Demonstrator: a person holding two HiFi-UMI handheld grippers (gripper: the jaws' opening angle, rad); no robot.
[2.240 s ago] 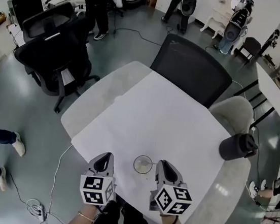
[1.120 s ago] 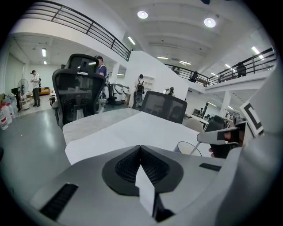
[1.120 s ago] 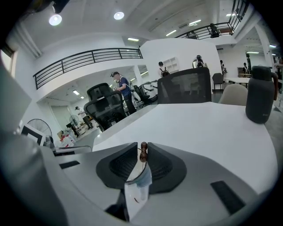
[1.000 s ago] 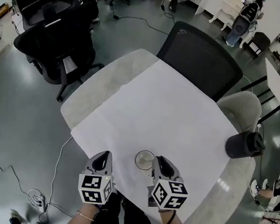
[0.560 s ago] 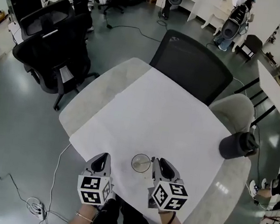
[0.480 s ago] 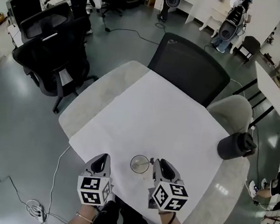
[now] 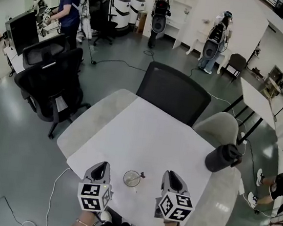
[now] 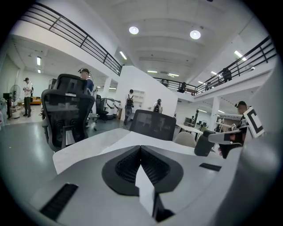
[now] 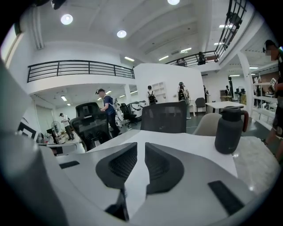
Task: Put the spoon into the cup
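In the head view a clear glass cup (image 7: 132, 178) stands near the front edge of the white-covered table (image 7: 148, 136). The spoon (image 7: 140, 176) rests inside it, its handle leaning over the rim to the right. My left gripper (image 7: 102, 167) hangs just left of the cup and my right gripper (image 7: 168, 174) a little further off on the right. Neither touches cup or spoon. The left gripper (image 8: 140, 148) has its jaws closed tip to tip on nothing. The right gripper (image 9: 144, 148) shows a narrow bare gap. The cup is hidden in both gripper views.
A black thermos jug (image 7: 222, 157) stands at the table's right edge, also seen as the jug (image 9: 230, 130) from the right gripper. A black office chair (image 7: 172, 94) faces the far side, another black chair (image 7: 47, 79) stands left, and a person (image 7: 67, 7) is far back.
The head view has tilted up, showing more of the room. My right gripper has drawn away to the right of the cup, leaving the spoon handle free. The left gripper stays beside the cup.
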